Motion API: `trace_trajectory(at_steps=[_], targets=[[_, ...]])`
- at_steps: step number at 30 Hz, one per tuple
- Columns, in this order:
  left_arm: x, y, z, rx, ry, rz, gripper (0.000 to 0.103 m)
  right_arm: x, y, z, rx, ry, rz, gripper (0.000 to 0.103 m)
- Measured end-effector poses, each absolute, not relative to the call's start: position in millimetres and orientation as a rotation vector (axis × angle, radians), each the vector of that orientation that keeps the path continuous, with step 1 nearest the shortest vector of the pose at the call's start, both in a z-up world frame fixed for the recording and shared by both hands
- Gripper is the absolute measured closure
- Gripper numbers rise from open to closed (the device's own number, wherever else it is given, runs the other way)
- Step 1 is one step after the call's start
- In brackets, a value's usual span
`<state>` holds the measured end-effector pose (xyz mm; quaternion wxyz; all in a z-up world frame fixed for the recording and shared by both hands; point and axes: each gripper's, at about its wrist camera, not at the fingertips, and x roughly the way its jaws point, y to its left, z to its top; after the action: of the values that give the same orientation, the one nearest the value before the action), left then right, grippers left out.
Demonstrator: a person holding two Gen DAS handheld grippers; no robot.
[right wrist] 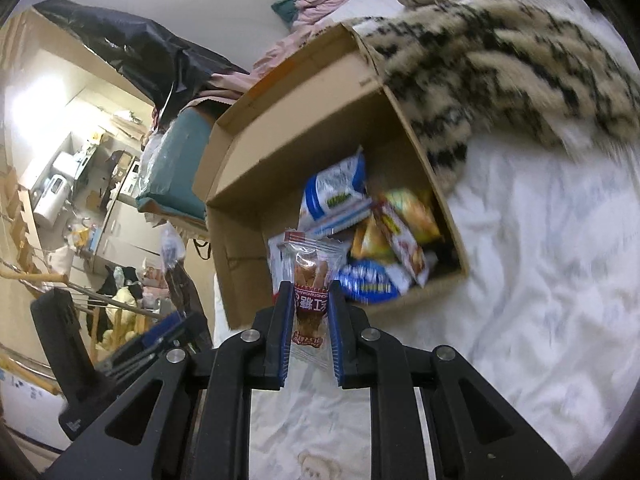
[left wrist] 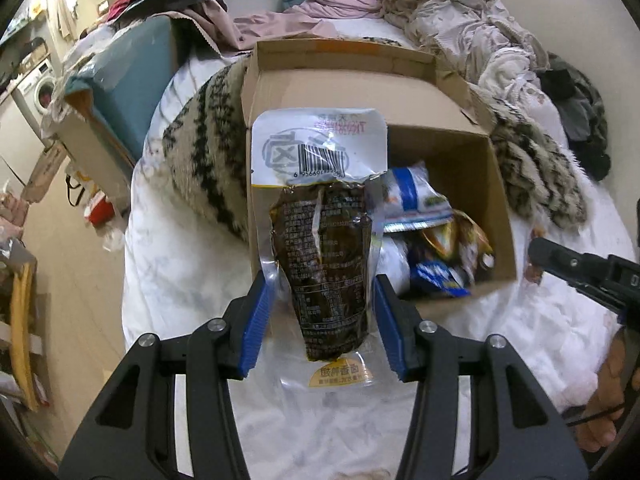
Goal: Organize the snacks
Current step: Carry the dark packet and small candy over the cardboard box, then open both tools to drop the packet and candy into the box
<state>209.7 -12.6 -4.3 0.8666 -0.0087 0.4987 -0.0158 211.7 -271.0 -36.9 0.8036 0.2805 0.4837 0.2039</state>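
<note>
Left gripper (left wrist: 322, 312) clamps dark vacuum-packed pouch (left wrist: 324, 256), lower end hidden between pads, small print unreadable. Right gripper (right wrist: 311, 320) pinches small clear-wrapped snack (right wrist: 310, 280). Beyond, cardboard box (left wrist: 496, 184) on white bedding (left wrist: 520, 340), snack packets (right wrist: 376, 232) inside, blurred, partly hidden by pouch. Far: striped fuzzy blanket (left wrist: 208, 136), piled clothes (left wrist: 440, 12).
</note>
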Motion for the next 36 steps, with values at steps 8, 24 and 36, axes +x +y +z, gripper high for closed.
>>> trace_trajectory(at_steps=[8,24,36], targets=[[257,-19,-28,0.018,1.037,0.001,0.057,245,-264,-52,0.584,1.045,0.423,0.086],[291,-36,-73,0.085,1.06,0.032,0.056,265,-252,-89,0.529,1.114,0.342,0.082],[286,-32,-73,0.06,1.071,0.047,0.045,270,-254,-88,0.57,1.154,0.315,0.066]])
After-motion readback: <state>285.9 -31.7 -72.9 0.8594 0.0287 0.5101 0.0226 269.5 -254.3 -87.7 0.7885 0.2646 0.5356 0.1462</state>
